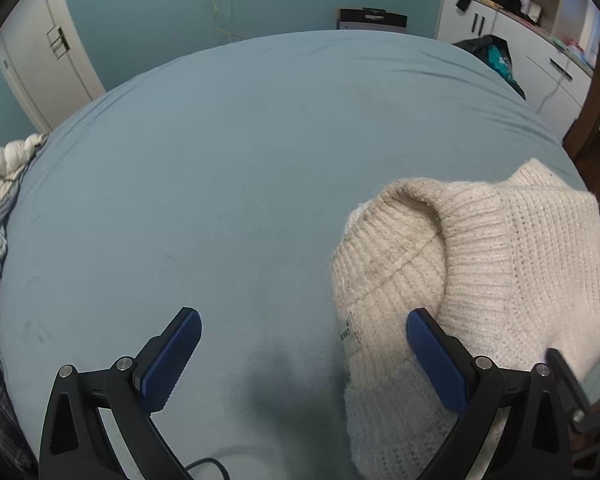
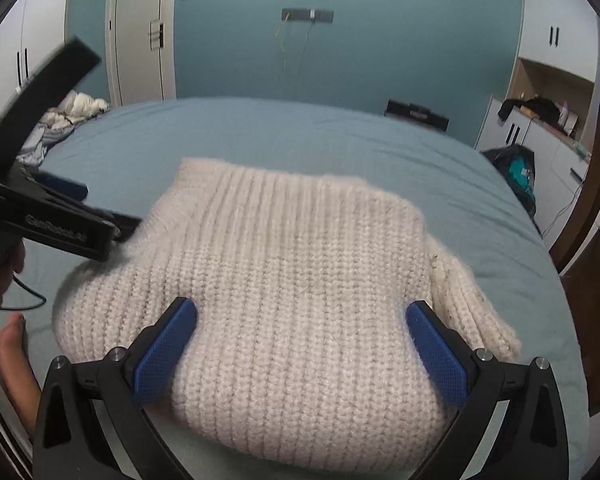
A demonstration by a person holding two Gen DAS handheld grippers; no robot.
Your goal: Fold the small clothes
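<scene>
Right gripper (image 2: 300, 316) gapes over sweater (image 2: 300, 264) mid-bed (image 2: 480, 220).

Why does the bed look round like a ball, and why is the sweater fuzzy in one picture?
In both views the fisheye lens bends straight edges, so the bed bulges and the corners go black. In the right wrist view the sweater has a smeared far edge, which looks like motion blur, and the left tongs are blurred too. In the left wrist view the knit looks sharp, with a soft shadow between the tongs.

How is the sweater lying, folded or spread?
Folded: the sweater sits as a compact bundle on the bed, no sleeves spread out.
</scene>
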